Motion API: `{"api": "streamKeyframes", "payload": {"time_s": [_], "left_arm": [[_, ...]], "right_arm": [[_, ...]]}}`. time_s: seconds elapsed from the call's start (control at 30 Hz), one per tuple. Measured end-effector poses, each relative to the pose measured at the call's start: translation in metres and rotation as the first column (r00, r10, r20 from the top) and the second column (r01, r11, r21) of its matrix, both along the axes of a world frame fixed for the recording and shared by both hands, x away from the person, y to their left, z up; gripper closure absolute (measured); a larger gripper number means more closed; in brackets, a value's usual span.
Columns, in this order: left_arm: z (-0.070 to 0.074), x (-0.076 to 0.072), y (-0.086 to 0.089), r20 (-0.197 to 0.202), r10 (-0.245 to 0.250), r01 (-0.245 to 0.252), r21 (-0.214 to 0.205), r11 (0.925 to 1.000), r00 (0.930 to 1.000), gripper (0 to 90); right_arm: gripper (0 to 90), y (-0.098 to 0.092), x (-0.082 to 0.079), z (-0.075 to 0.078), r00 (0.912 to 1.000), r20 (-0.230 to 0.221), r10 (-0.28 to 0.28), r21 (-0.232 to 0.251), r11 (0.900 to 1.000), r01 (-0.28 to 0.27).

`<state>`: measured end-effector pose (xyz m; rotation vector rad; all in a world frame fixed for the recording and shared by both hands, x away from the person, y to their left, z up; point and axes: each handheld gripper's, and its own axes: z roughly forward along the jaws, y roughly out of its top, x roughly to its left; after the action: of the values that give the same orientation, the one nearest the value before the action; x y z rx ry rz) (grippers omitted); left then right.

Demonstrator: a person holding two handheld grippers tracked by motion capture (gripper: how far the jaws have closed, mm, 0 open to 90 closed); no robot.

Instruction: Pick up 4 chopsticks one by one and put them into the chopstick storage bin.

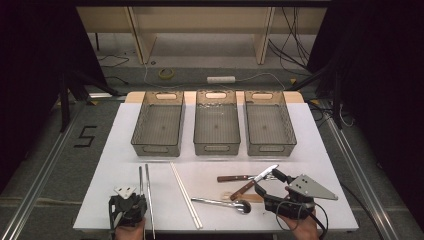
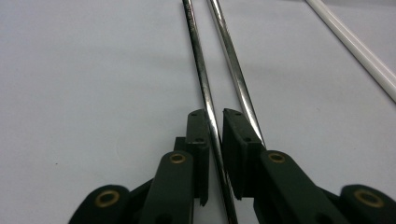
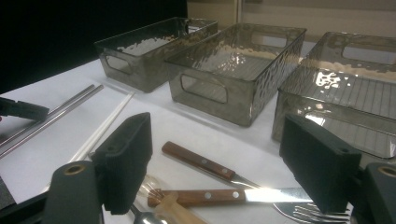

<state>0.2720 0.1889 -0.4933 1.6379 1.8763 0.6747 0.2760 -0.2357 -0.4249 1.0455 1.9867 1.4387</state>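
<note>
Sorting the cutlery on the white desk [image 1: 310, 150] had hardly begun, as far as one could judge: all three clear smoky plastic bins [image 1: 216, 127] at the far side of the desk were empty. The left claw [image 2: 215, 122] stood nearly pressed together around one of the two thin metal chopsticks [image 2: 201, 70]; the left chopstick ran between its pads, while the second one [image 2: 232, 65] passed just outside the right pad. Whether the pads really pinched the stick already, I could not tell for sure, but it looked so. This pair lay near the front edge of the desk, in front of the left bin [image 1: 159, 122].

The right claw [image 3: 219, 163] was spread wide and held nothing. It hovered over a small heap in front of the right bin [image 1: 268, 129]: a knife with a brown wooden handle [image 3: 219, 196], a second wooden-handled piece [image 3: 196, 161], a fork [image 3: 308, 212] and a metal spoon [image 1: 235, 204]. Two white plastic chopsticks [image 1: 186, 195] lay in front of the middle bin.

So every piece was left to be moved; only the first grasp seemed in hand.
</note>
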Motion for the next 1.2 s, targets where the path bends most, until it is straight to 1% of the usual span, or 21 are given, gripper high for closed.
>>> {"api": "streamKeyframes", "payload": {"time_s": [0.1,0.13,0.33,0.4,0.57,0.73,0.77,0.8,0.83,0.9,0.93,1.0,1.03,1.07,1.1,1.17,1.2], "left_arm": [[0.0,0.0,0.001,0.001,0.002,-0.002,-0.008,1.0,1.0,83.1],[-0.001,0.0,0.001,0.007,0.006,-0.006,-0.017,0.9998,1.0,83.3],[-0.001,0.0,0.003,0.014,-0.001,0.001,-0.027,0.9996,0.9999,84.8],[-0.001,-0.001,0.005,0.013,-0.011,0.012,-0.037,0.9992,0.9998,84.9],[-0.001,0.0,0.007,0.019,-0.004,0.005,-0.056,0.9984,0.9998,85.0],[-0.001,0.0,0.008,0.02,-0.008,0.009,-0.063,0.998,0.9998,85.1],[-0.001,0.001,0.009,0.028,-0.004,0.006,-0.073,0.9973,0.9996,85.1],[0.001,0.0,0.01,0.036,-0.015,0.017,-0.077,0.9969,0.9992,85.1],[0.002,0.0,0.01,0.049,-0.013,0.017,-0.081,0.9966,0.9987,85.1],[0.003,0.0,0.01,0.054,-0.014,0.019,-0.082,0.9965,0.9984,85.2],[0.006,-0.001,0.011,0.077,-0.01,0.017,-0.086,0.9962,0.997,85.2],[0.009,-0.001,0.012,0.093,-0.02,0.028,-0.093,0.9952,0.9955,85.2],[0.009,-0.001,0.012,0.093,-0.02,0.028,-0.093,0.9952,0.9955,85.3],[0.012,-0.002,0.012,0.108,-0.037,0.047,-0.097,0.9942,0.9935,85.3],[0.012,-0.002,0.012,0.108,-0.037,0.047,-0.097,0.9942,0.9935,85.3],[0.015,-0.002,0.012,0.121,-0.05,0.063,-0.102,0.9928,0.9914,85.3],[0.017,-0.002,0.012,0.134,-0.05,0.065,-0.106,0.9923,0.9896,85.4]], "right_arm": [[26.6,0.0,0.0,0.0,1.0,0.0,0.001,-0.002,1.0,-0.001],[26.7,0.0,0.0,0.0,1.0,-0.001,0.002,-0.002,1.0,-0.002],[26.9,0.0,0.0,0.0,1.0,-0.001,0.0,-0.002,1.0,0.0],[27.0,0.0,0.0,0.0,1.0,0.0,-0.002,0.0,1.0,0.002],[27.2,0.0,0.0,0.0,1.0,0.002,0.0,0.002,1.0,0.0],[27.3,0.0,0.001,0.0,1.0,0.003,0.001,0.002,1.0,-0.001],[27.4,-0.001,0.001,0.0,1.0,0.002,0.002,0.003,1.0,-0.002],[27.5,-0.001,0.001,0.0,1.0,0.003,0.001,0.003,1.0,-0.001],[27.6,-0.001,0.001,0.0,1.0,0.003,0.002,0.003,1.0,-0.002],[27.7,-0.001,0.001,0.0,1.0,0.003,0.001,0.003,1.0,-0.001],[27.7,-0.001,0.001,0.0,1.0,0.002,0.003,0.003,1.0,-0.003],[27.9,-0.001,0.001,0.0,1.0,0.002,0.003,0.004,1.0,-0.003],[27.9,-0.001,0.001,0.0,1.0,0.003,0.003,0.003,1.0,-0.003],[28.1,-0.001,0.001,0.0,1.0,0.003,0.002,0.004,1.0,-0.002],[28.1,-0.001,0.001,0.0,1.0,0.003,0.002,0.004,1.0,-0.002],[28.2,-0.001,0.001,0.0,1.0,0.003,0.001,0.004,1.0,-0.001],[28.3,-0.002,0.001,0.0,1.0,0.003,0.001,0.005,1.0,-0.001]]}}
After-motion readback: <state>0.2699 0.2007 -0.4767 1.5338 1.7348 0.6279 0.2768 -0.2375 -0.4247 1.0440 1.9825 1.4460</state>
